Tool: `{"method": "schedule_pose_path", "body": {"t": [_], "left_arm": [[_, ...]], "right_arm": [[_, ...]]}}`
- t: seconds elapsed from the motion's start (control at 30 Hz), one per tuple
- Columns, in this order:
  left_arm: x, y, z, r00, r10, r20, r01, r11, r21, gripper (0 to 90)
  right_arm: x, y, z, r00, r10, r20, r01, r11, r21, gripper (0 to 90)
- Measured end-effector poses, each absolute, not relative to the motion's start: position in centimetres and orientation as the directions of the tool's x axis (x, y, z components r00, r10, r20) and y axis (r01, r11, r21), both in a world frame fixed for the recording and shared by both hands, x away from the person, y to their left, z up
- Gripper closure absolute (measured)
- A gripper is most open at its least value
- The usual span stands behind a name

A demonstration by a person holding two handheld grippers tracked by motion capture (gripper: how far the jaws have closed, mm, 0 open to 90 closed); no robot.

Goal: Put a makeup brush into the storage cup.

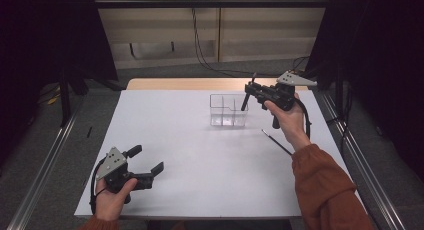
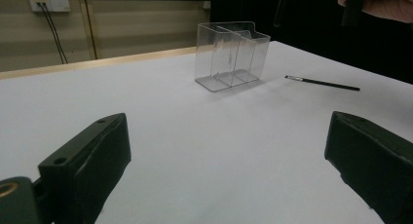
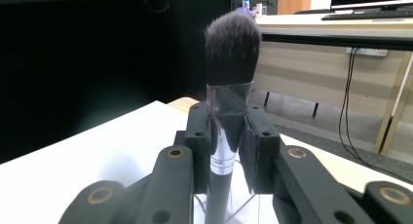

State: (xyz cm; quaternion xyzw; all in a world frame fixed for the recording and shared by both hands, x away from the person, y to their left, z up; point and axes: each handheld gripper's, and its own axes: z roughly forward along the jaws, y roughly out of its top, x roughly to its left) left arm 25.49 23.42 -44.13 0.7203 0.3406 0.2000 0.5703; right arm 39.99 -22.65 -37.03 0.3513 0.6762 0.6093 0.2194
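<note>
While left tool [image 1: 148,160] rests wide apart — right tool [image 3: 228,136] clamped on makeup brush [image 3: 229,83] ferrule.

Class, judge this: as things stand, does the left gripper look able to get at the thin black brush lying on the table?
Probably yes: the left gripper is open, and bare table lies between it and the thin brush.

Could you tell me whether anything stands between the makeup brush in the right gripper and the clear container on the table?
Nothing visible does. The right gripper is shut on the makeup brush, bristles up, with its handle already hanging at the open top of the clear container. The thin brush lies on the table to the side, out of the way.
</note>
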Motion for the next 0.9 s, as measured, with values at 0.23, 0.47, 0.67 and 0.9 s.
{"method": "schedule_pose_path", "body": {"t": [0.23,0.47,0.67,0.9], "left_arm": [[25.5,23.3,-44.2,0.695,0.712,-0.097,0.261,-0.124,0.957,2.9],[25.4,23.3,-44.0,0.704,0.705,-0.086,0.254,-0.137,0.957,2.9],[25.4,23.4,-44.0,0.699,0.709,-0.089,0.253,-0.129,0.959,2.9],[25.5,23.6,-43.9,0.695,0.713,-0.09,0.251,-0.124,0.96,2.9]], "right_arm": [[41.3,-22.3,-37.4,-0.631,0.767,0.115,0.211,0.027,0.977,76.2],[42.4,-22.0,-38.2,-0.61,0.785,0.104,0.221,0.042,0.974,76.2],[42.7,-21.9,-38.8,-0.602,0.793,0.092,0.224,0.057,0.973,76.2],[42.8,-21.6,-39.4,-0.604,0.792,0.09,0.232,0.067,0.97,76.2]]}}
